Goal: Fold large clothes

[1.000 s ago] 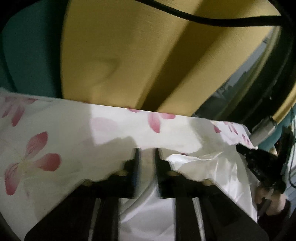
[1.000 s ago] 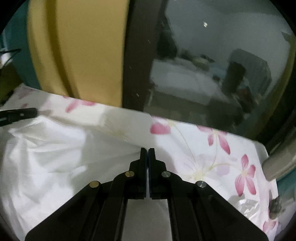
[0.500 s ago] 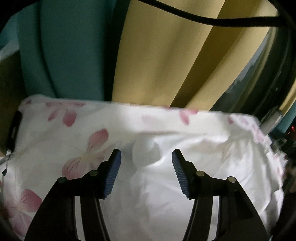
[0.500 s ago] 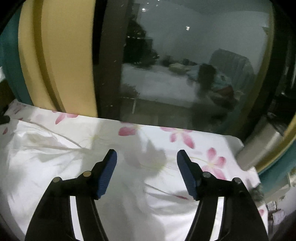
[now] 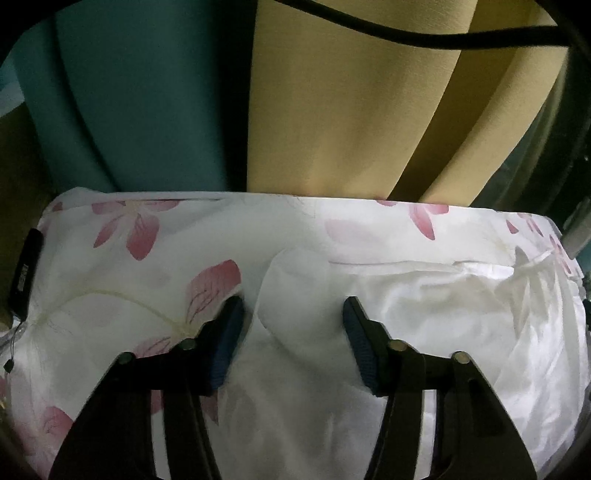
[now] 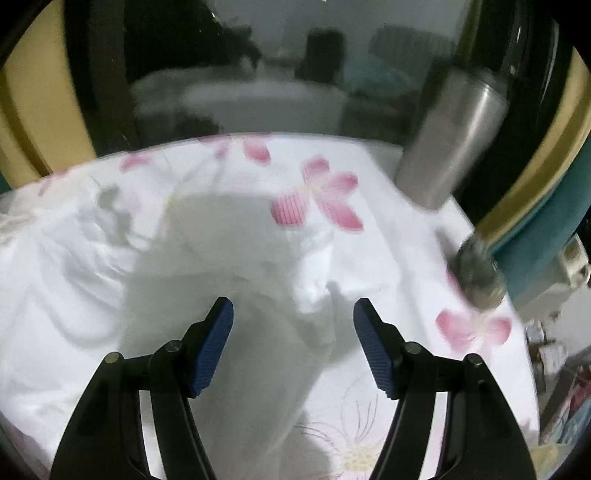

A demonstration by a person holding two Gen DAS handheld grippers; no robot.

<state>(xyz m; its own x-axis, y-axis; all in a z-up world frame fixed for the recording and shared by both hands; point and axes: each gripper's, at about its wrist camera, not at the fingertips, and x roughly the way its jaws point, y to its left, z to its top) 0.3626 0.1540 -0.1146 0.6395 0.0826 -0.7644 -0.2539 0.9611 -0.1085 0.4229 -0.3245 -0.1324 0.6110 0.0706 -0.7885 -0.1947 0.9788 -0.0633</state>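
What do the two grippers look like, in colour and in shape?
Both are alike. The left gripper and the right gripper each have two black angular fingers, joined by small silver pins, with ribbed blue pads on the inner faces. A black cable crosses the top of the left view.

Your right gripper (image 6: pixel 293 314) let go of the white garment (image 6: pixel 92 295), slid right; left gripper (image 5: pixel 291 314) released, now closing.

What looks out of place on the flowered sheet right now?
The steel bottle stands at the far right edge of the flowered sheet, near the white garment. A dark flat gadget lies on its left edge.
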